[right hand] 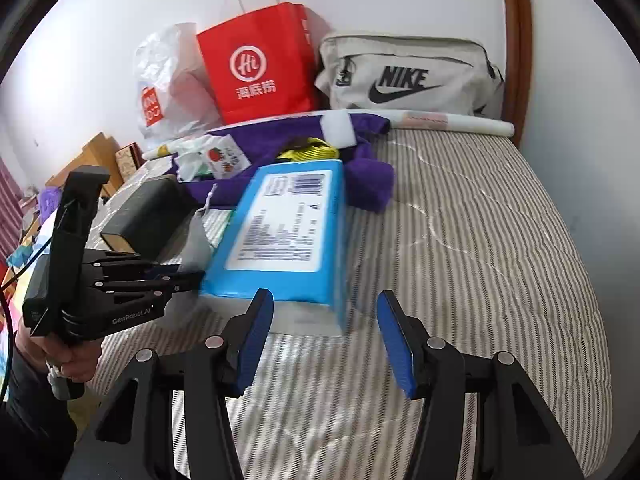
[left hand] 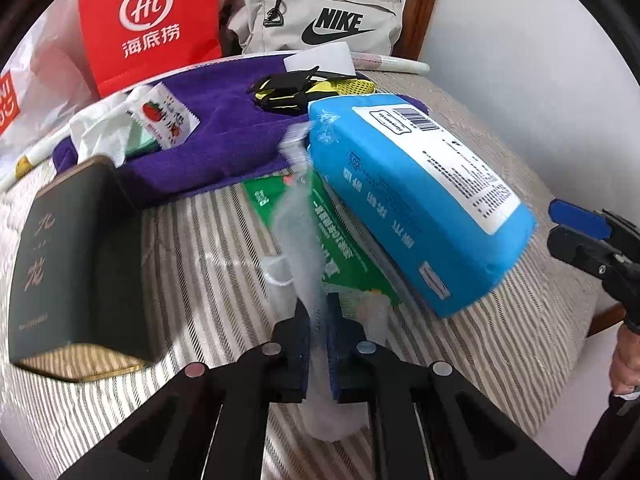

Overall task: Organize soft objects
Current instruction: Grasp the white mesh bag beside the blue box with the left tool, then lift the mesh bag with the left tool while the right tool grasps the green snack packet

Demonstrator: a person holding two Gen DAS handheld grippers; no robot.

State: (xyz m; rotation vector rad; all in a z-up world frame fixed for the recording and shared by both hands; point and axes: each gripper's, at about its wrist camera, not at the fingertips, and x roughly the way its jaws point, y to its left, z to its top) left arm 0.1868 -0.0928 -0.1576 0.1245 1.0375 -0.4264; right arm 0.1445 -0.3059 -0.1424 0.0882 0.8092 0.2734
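A red paper bag (right hand: pixel 256 68) at the wall bore a white ringed "Hi" logo above the characters "海底捞". Beside it, a grey pouch (right hand: pixel 408 76) carried "NIKE" with the swoosh in black. A clear plastic bag (right hand: pixel 160 92) showed an orange "MINISO" label, partly cut off. The dark box (left hand: pixel 80 248) had gold characters, "九" and "龙" among them. The body of the left claw (right hand: pixel 192 278) read "GenRobot AI". The blue tissue pack (left hand: pixel 420 200) wore a white label with a barcode and print too small to read.
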